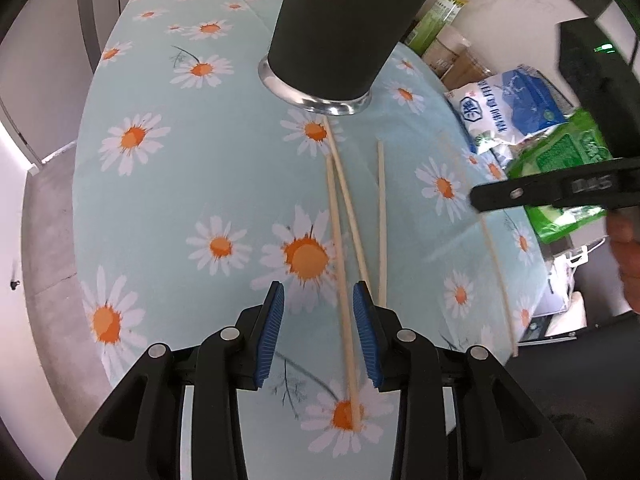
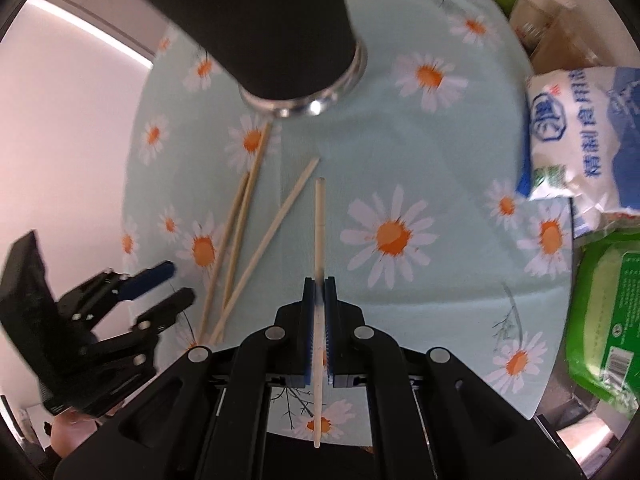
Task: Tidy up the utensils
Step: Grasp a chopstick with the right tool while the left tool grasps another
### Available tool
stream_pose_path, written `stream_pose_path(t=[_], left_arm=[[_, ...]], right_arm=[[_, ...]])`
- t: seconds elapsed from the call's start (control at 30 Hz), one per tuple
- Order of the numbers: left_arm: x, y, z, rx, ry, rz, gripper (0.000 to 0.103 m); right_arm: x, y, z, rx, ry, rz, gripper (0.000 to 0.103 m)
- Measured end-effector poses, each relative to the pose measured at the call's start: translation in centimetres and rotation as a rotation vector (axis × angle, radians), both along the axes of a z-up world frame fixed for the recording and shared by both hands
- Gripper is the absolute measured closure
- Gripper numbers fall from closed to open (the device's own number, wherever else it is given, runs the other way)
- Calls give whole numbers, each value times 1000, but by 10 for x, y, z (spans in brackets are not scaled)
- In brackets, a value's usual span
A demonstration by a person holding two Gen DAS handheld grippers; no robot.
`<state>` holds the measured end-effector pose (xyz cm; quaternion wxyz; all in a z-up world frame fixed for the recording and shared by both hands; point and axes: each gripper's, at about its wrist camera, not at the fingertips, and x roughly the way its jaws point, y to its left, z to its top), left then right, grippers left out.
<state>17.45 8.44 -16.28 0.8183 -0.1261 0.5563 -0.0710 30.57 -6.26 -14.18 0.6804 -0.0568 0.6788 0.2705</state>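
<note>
A tall black cup (image 1: 340, 28) (image 2: 260, 20) with a silver base stands at the far side of the daisy tablecloth (image 1: 200, 184). Three pale wooden chopsticks (image 1: 334, 216) (image 2: 236, 232) lie loose in front of it, two of them crossing. My left gripper (image 1: 318, 286) hangs open over them. One chopstick runs between its blue pads (image 1: 366, 336), close to the right pad but not pinched. My right gripper (image 2: 319, 292) is shut on a fourth chopstick (image 2: 319, 220), held lengthwise above the cloth. That chopstick (image 1: 494, 268) also shows blurred in the left wrist view, below the right gripper (image 1: 478, 200).
A white and blue bag (image 1: 516, 108) (image 2: 580, 140) and a green packet (image 1: 568, 160) (image 2: 612, 320) sit along the table's right edge. Bottles and boxes (image 1: 448, 8) stand behind them. A person's hand (image 1: 628, 256) shows at the far right.
</note>
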Motion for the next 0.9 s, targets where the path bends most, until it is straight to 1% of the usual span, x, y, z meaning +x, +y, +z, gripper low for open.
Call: stream_pose_path(t=[0.07,0.13,0.2,0.3,0.37,0.47,0.53,0.57,0.6,0.63,0.73,0.87,0.9], left_arm=[[7,-1,-2,-13,16,10,77],[12,-3,-2,-21,26,17,77],[17,-8,-2,-8,45,15,77],[24,-15,-3,30,66,-11,77],[29,-18,-6,59,90,-27,77],[33,-22,-9,94,113,-30,77],[36,-26,-9,121,126,-38,77],[37,-27,-9,142,133,-39,79],[38,-29,-9,164,139,-38,83],[39,-30,-9,180,145,-35,85],[43,-33,-10,202,162,-37,85],[49,-42,-11,245,183,-28,85],[51,-43,-11,255,184,-26,87]], right_arm=[[8,-9,3,24,0,-13,97],[17,-20,8,47,1,-20,97],[24,-29,9,72,15,-36,97],[18,-41,5,105,25,-46,97],[21,-55,8,122,37,-50,97],[25,-67,9,147,47,-60,97],[26,-70,8,160,48,-65,97],[26,-69,7,171,52,-67,97],[26,-72,8,182,57,-66,97],[27,-74,8,197,66,-65,97],[28,-80,12,223,71,-58,97],[29,-76,10,253,73,-38,97],[30,-74,9,259,73,-36,97]])
